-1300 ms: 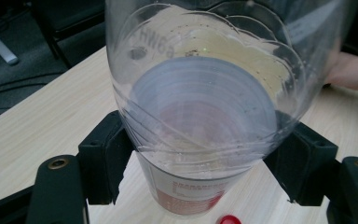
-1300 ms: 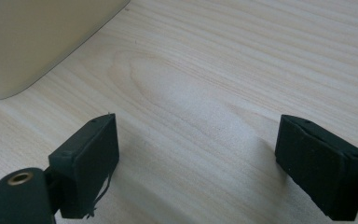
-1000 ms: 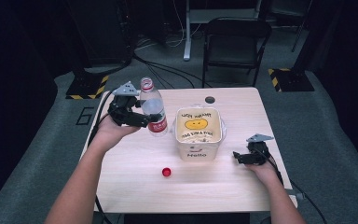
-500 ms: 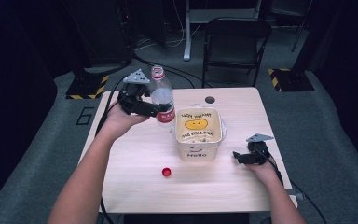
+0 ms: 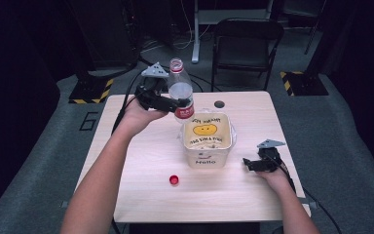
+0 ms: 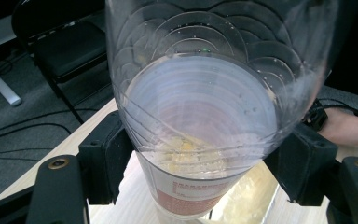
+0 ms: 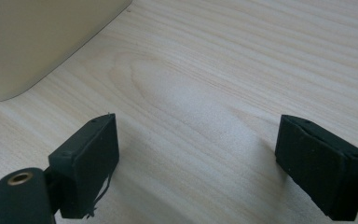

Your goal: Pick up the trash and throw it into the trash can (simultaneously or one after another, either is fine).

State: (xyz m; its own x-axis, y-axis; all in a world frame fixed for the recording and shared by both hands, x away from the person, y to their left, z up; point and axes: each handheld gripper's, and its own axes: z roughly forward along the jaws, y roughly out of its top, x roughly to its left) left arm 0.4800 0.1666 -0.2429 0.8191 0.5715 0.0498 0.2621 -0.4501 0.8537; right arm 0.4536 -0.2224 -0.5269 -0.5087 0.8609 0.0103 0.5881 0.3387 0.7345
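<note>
My left gripper [image 5: 168, 103] is shut on a clear plastic bottle [image 5: 180, 90] with a red label and no cap, held in the air at the far left edge of the cream tub [image 5: 207, 155]. The bottle leans slightly, its open neck up. In the left gripper view the bottle [image 6: 200, 107] sits between the two black jaws, with a little liquid inside and the tub below it. The red cap [image 5: 174, 180] lies on the table [image 5: 141, 161] near the front. My right gripper [image 5: 247, 164] rests on the table right of the tub, open, with bare wood between its pads [image 7: 86, 163].
The tub carries a yellow smiley face and the word Hello. A small dark hole [image 5: 219, 104] marks the table's far side. A black chair [image 5: 246, 46] stands behind the table, and yellow-black floor markers [image 5: 90, 91] lie on the grey carpet.
My left gripper has carried the bottle up and to the right, from the table's left part to the tub's edge. The right gripper has kept still.
</note>
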